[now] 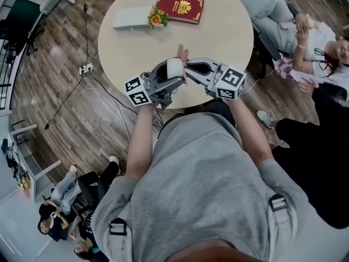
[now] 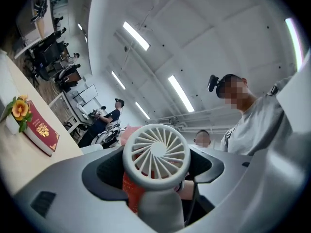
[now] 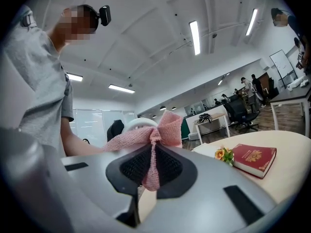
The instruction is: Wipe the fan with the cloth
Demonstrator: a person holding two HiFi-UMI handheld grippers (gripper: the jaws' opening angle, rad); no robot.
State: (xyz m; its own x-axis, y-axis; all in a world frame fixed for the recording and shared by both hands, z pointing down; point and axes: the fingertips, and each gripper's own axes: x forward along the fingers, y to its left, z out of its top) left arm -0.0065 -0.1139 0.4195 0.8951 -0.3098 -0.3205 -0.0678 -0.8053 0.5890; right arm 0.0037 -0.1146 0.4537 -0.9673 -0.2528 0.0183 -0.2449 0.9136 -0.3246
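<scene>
Left gripper has its jaws clamped on the fan, gripping below the round grille, so the fan head sticks up just past the jaw tips. Right gripper jaws are pinched nearly shut on the pink cloth, which is bunched into a bow shape right above the tips with a tail hanging down between them. Both grippers meet tip to tip in the air over the near edge of the tabletop, so the fan is off the surface. I read this as the wiping step itself: cloth is up against the back of the fan head, not yet across the front grille. Next move, my call: hold the left grip steady and drag the cloth over the rim and grille, or turn the fan to face the cloth. The pinch on the cloth is small, so it could slip. The left gripper view shows the clean front grille with only scraps of cloth behind it. The right gripper view shows just a white rim arc beyond the cloth. The head view alone shows the book, flower and white box well beyond the jaws.
</scene>
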